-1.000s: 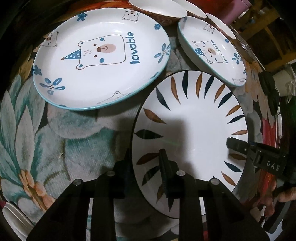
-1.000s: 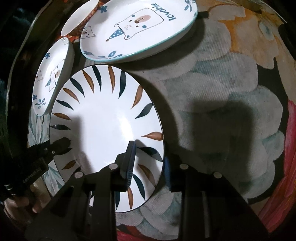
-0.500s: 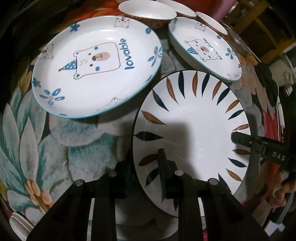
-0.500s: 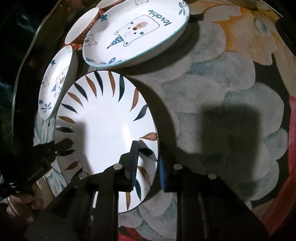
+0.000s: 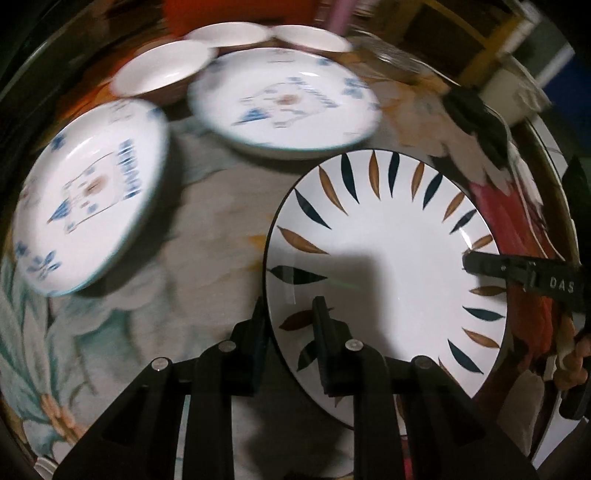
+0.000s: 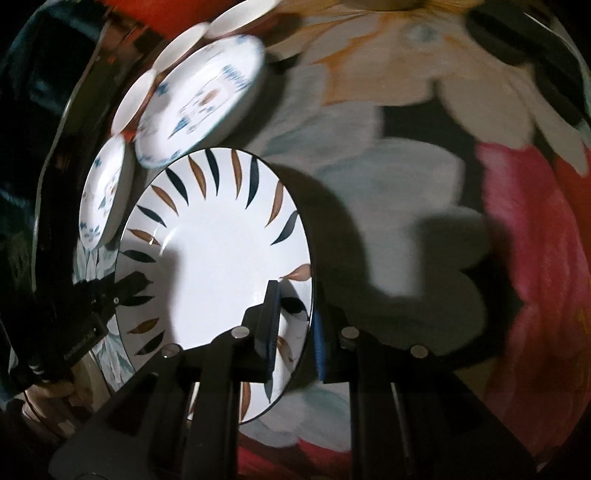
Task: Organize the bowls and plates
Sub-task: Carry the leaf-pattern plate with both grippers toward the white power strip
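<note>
Widest of all, a counter under a flowered cloth (image 5: 207,236): woven, matte, faintly nubbed, printed with big pale petals, teal leaves and red patches. Above it, raised off the cloth and tilted, throwing a dark shadow, the leaf plate (image 5: 391,243): round, shallow, glazed white with a thin dark edge and a ring of navy and tan leaf strokes. Probably stiff glazed ceramic, moderately heavy for its spread, slick under the pads and apt to chip or crack if dropped or knocked against its neighbours. Best taken at the rim from two opposite sides and kept close to level. Beyond it on the cloth, two bear plates (image 5: 92,199) (image 5: 284,103), white with blue-green edges, blue flowers and blurred blue lettering, deeper in the well. Farther back, three plain white bowls (image 5: 162,70) (image 5: 229,35) (image 5: 310,37), glossy inside, brownish outside, set close together; whether touching, impossible to tell through the blur. Smallest, the tools: left hand-held gripper (image 5: 290,306), black, jaws closing, one finger over and one under the near rim, pinching the leaf plate. Right hand-held gripper (image 6: 295,295), blue-padded, jaws likewise closing, clamped across the opposite rim.
</note>
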`<action>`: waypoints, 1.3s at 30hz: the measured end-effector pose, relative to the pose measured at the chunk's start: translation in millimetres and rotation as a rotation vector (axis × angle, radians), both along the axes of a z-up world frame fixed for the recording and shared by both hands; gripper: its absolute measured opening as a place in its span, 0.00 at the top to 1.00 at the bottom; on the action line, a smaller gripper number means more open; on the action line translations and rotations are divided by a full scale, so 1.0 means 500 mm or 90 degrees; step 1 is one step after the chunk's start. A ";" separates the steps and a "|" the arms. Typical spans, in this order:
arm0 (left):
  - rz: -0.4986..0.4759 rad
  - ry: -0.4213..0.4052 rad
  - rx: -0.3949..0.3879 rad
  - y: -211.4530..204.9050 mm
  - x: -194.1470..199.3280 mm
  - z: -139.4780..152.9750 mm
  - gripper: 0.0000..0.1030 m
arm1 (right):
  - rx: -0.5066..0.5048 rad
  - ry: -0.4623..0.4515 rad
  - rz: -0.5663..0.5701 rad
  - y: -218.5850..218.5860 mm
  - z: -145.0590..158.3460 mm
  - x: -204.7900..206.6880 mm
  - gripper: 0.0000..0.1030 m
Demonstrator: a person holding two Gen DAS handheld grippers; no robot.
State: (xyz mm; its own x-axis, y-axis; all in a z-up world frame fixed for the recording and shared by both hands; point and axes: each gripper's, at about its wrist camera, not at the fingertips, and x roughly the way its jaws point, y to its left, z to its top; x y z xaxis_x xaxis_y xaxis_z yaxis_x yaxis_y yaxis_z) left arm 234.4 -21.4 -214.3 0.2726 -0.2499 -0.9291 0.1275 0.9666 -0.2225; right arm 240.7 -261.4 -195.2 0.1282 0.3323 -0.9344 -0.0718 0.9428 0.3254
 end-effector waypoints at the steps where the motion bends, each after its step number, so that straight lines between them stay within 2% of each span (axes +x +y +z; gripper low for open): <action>1: -0.011 -0.002 -0.002 -0.021 0.003 0.002 0.79 | -0.001 -0.004 -0.015 -0.027 0.005 -0.005 0.84; 11: -0.144 -0.039 -0.029 -0.257 0.006 0.044 0.79 | -0.019 -0.029 -0.165 -0.242 0.035 -0.037 0.84; 23: -0.232 -0.058 -0.042 -0.473 0.065 0.045 0.79 | -0.028 -0.019 -0.289 -0.460 0.026 -0.097 0.84; 26: -0.241 -0.054 -0.034 -0.499 0.078 0.031 0.79 | -0.021 -0.013 -0.311 -0.491 0.013 -0.104 0.84; 34: -0.236 0.002 0.005 -0.506 0.076 -0.038 0.79 | -0.008 0.027 -0.320 -0.486 -0.039 -0.122 0.83; 35: -0.239 -0.013 0.010 -0.506 0.070 -0.035 0.79 | -0.010 0.027 -0.320 -0.484 -0.041 -0.123 0.83; 39: -0.242 -0.012 0.022 -0.510 0.068 -0.031 0.79 | -0.031 0.033 -0.317 -0.478 -0.044 -0.119 0.81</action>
State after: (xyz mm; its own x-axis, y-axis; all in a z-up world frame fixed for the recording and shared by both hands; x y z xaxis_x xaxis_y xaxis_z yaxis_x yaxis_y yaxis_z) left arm 268.6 -276.5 -229.9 0.1835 -0.3056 -0.9343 0.4815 0.8566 -0.1856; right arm 181.2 -500.3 -217.0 0.2136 0.1989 -0.9565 0.4049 0.8729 0.2720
